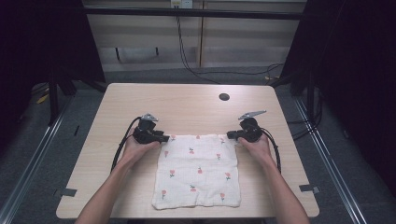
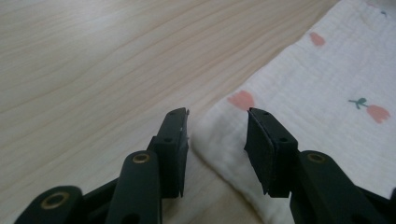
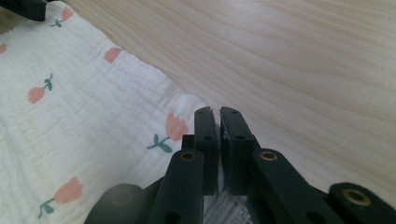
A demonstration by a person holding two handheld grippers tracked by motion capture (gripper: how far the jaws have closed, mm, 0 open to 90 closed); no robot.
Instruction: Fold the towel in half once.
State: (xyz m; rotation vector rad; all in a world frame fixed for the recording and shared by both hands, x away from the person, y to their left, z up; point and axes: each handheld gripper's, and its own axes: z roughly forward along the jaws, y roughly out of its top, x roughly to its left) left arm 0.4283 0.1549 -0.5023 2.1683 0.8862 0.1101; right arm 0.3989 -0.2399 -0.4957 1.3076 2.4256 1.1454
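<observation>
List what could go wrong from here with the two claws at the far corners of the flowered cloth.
1. The left claw stands open around the cloth's corner; if only the thin edge sits between the pads, it could slip out on lifting.
2. The right claw looks shut at its corner, but how much fabric it holds is hidden; a shallow pinch may let go.
3. If the claws grip unequally, the cloth could drag askew across the table.

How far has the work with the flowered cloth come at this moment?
Done: the right tool is shut on a far corner of the cloth. In hand: the left tool is open, straddling the other far corner without pressing it. Left: closing on that corner; the cloth lies flat, unfolded, on the table.
</observation>
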